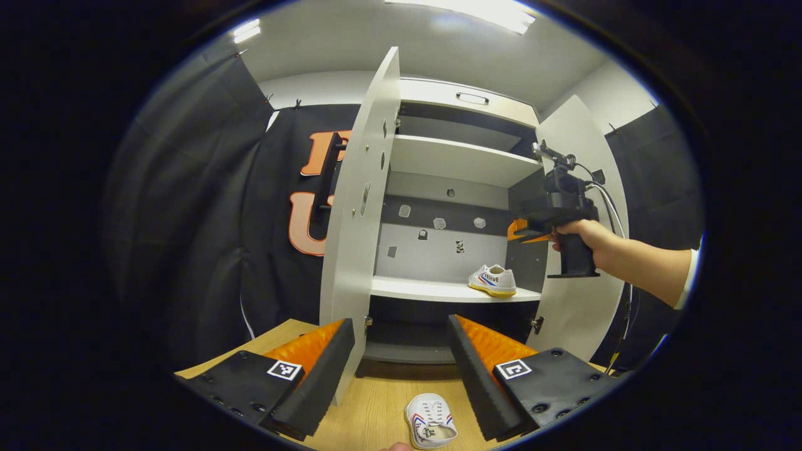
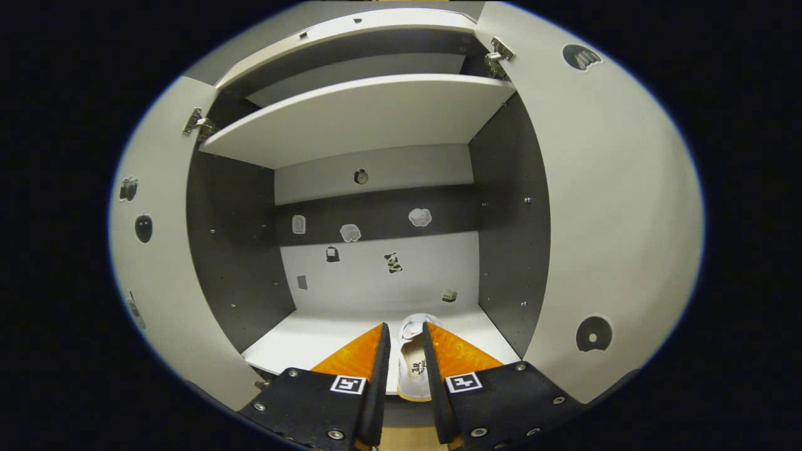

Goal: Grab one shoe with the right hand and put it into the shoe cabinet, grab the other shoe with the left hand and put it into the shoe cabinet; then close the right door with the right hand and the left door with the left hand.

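Note:
One white shoe with red and blue stripes sits on the lower shelf of the open grey shoe cabinet, near its right side. A hand holds my right gripper just above and right of that shoe, not touching it. In the right gripper view the same shoe shows on the shelf through the narrow gap of my right gripper, whose fingers stand slightly apart. The other white shoe lies on the wooden surface below my left gripper, which is wide open and holds nothing.
Both cabinet doors are swung out: the left door edge-on close to my left gripper, the right door behind the right hand. Upper shelf is bare. Inside, the left door and the right door flank the compartment.

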`<state>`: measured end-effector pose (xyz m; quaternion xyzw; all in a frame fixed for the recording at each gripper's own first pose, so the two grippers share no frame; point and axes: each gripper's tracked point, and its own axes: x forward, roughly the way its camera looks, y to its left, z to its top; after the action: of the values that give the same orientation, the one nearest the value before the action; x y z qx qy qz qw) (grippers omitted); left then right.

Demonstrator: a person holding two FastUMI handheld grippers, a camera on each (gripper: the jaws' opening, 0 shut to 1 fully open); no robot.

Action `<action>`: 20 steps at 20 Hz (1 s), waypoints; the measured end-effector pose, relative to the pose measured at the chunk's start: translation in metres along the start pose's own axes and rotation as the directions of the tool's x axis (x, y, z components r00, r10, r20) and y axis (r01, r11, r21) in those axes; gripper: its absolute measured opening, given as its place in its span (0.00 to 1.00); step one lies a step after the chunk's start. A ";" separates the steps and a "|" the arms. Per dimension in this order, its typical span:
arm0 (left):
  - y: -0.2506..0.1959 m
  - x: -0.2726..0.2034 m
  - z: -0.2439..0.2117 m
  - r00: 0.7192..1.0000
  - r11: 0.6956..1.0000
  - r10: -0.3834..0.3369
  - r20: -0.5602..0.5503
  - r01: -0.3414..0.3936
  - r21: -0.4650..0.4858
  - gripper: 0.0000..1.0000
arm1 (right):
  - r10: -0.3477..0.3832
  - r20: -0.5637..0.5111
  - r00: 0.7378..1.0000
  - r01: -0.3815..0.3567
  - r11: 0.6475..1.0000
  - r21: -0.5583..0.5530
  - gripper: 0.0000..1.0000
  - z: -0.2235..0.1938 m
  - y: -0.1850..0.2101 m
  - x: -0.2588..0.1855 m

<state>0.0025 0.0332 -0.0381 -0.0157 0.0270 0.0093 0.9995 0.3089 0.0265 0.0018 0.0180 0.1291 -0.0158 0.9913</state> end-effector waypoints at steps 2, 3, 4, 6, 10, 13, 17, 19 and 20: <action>-0.004 0.000 -0.001 1.000 1.000 -0.008 -0.005 0.008 0.002 0.96 | 0.033 0.038 0.999 -0.033 0.999 -0.003 0.32 -0.001 0.004 -0.033; -0.007 -0.001 -0.002 1.000 1.000 -0.013 -0.008 0.013 0.002 0.96 | 0.042 0.052 0.998 -0.042 0.999 0.006 0.33 -0.004 0.002 -0.052; -0.010 -0.001 -0.003 1.000 1.000 -0.019 -0.011 0.019 -0.002 0.97 | 0.056 0.063 0.996 -0.057 0.998 0.020 0.35 -0.009 0.003 -0.068; -0.016 -0.001 -0.004 0.999 0.999 -0.031 -0.012 0.031 -0.012 0.99 | 0.075 0.095 0.993 -0.080 0.996 0.043 0.36 -0.021 -0.001 -0.099; -0.025 -0.004 -0.018 0.998 0.999 -0.047 -0.044 0.047 0.006 0.96 | 0.049 0.167 0.985 -0.041 0.998 -0.052 0.40 -0.062 -0.025 -0.145; -0.034 -0.006 -0.039 0.994 0.998 -0.061 -0.091 0.060 -0.010 0.96 | 0.064 0.200 0.978 -0.029 0.984 -0.174 0.47 -0.109 -0.022 -0.194; -0.035 -0.007 -0.075 0.982 0.997 -0.046 -0.184 0.035 -0.063 0.96 | 0.078 0.113 0.990 -0.072 0.995 -0.062 0.63 -0.189 -0.012 -0.253; -0.032 -0.006 -0.087 0.975 0.998 -0.032 -0.219 0.017 -0.067 0.97 | 0.055 0.079 0.995 -0.056 0.998 0.002 0.70 -0.208 -0.024 -0.264; -0.031 -0.004 -0.091 0.972 0.998 -0.026 -0.232 0.012 -0.063 0.97 | 0.041 0.070 0.997 -0.042 0.999 0.013 0.72 -0.212 -0.032 -0.266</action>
<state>-0.0060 -0.0006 -0.1277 -0.0473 0.1436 -0.0012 0.9885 -0.0036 0.0102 -0.1357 0.0271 0.0937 0.0030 0.9952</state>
